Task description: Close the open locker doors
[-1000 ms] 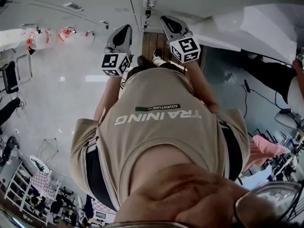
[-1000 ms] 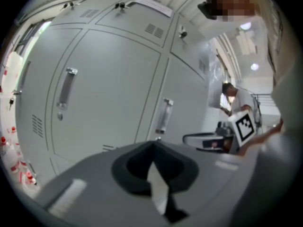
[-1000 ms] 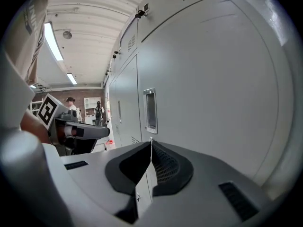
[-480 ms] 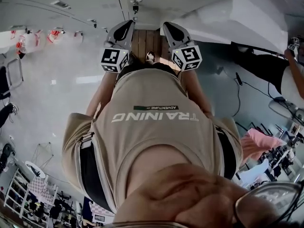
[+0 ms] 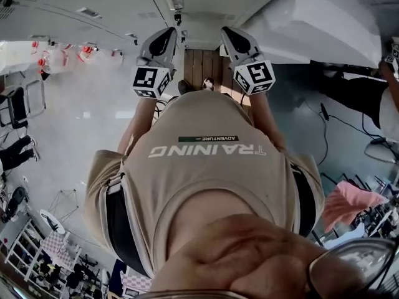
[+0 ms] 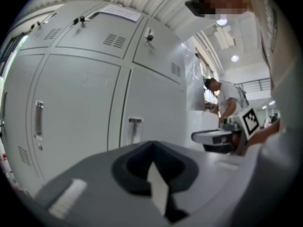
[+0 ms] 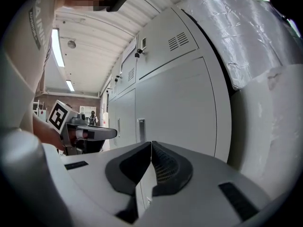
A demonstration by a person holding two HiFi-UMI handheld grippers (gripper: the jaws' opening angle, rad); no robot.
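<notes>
Glossy grey floor (image 5: 81, 136) spreads beneath a person in a tan T-shirt (image 5: 206, 167), seen from overhead, who stands facing a bank of grey lockers (image 6: 80, 112) with a tool in each hand. Nearest the cameras, the left hand-held gripper (image 6: 151, 145) is clenched, its jaws pressed tip to tip with nothing between them. The right hand-held gripper (image 7: 150, 144) is clenched and empty as well. Each carries a marker cube (image 5: 149, 83) just ahead of the person's wrist, and both point towards the lockers without touching them. Between the two tools, the person's shoes (image 5: 209, 83) rest by a strip of wooden boards (image 5: 199, 61) at the lockers' foot. Beyond the jaws, the lower doors (image 7: 182, 112) lie flush in their frames, upright handles (image 6: 39, 119) on their faces, with vented upper doors (image 6: 113, 39) above them. At the row's right end stands a pale bulk wrapped in plastic film (image 7: 246, 37). Farther off, a second person in a white shirt (image 6: 226, 98) bends forward, and a small dark figure (image 7: 91, 118) stands far down the row.
</notes>
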